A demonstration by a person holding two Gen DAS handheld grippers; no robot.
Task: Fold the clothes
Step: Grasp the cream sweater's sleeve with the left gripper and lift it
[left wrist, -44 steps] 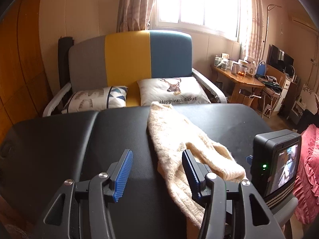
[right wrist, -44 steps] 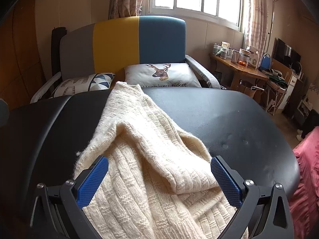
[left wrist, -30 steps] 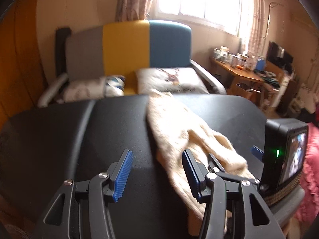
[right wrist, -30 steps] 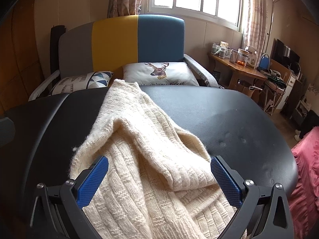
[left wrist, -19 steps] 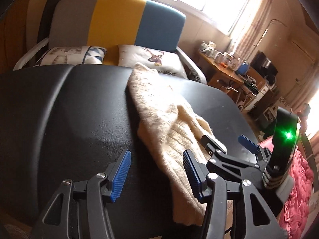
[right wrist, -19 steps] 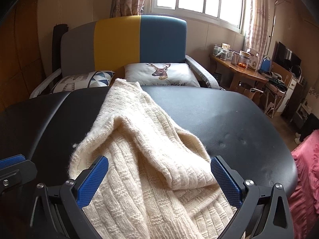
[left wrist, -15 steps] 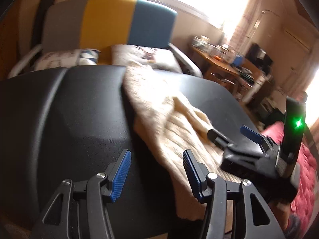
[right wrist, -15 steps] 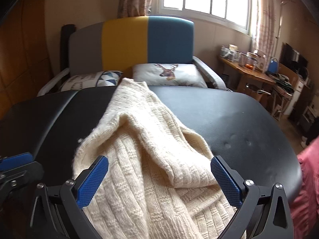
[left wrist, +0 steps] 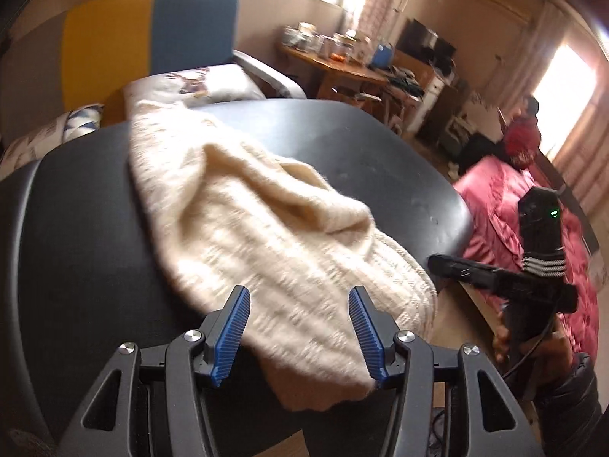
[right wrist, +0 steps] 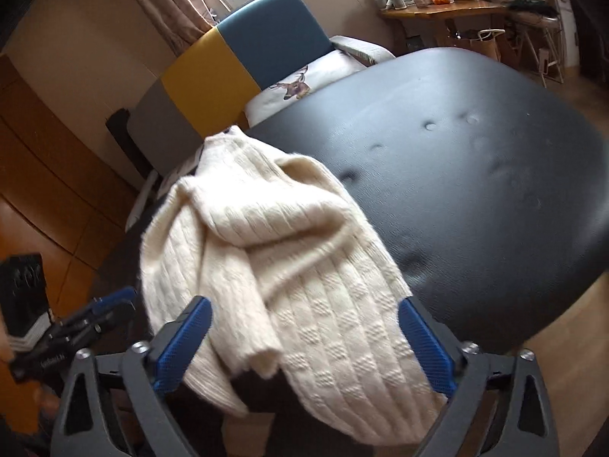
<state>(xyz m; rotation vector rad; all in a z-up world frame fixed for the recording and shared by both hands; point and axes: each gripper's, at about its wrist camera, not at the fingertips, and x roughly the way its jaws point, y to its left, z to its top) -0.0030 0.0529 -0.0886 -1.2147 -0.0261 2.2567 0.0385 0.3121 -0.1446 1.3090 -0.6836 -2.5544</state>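
Observation:
A cream knitted sweater [left wrist: 266, 228] lies crumpled on the black padded table [left wrist: 76, 247], its near end hanging over the front edge. It also shows in the right wrist view [right wrist: 274, 266]. My left gripper [left wrist: 300, 331] is open and empty, just in front of the sweater's hanging end. My right gripper [right wrist: 304, 339] is wide open and empty, with the sweater's near end between its blue pads but untouched. The right gripper also shows at the right of the left wrist view [left wrist: 506, 278], and the left gripper at the left of the right wrist view [right wrist: 76, 327].
A grey, yellow and blue sofa [right wrist: 236, 61] with a deer cushion [right wrist: 300, 83] stands behind the table. A wooden desk [right wrist: 449, 11] with clutter is at the back right. A pink bedspread [left wrist: 514, 205] lies to the right.
Both cameras have swung: the left gripper moved right to the sweater's hanging end, and the right gripper tilted and drew back toward the table's front edge. Both stayed open.

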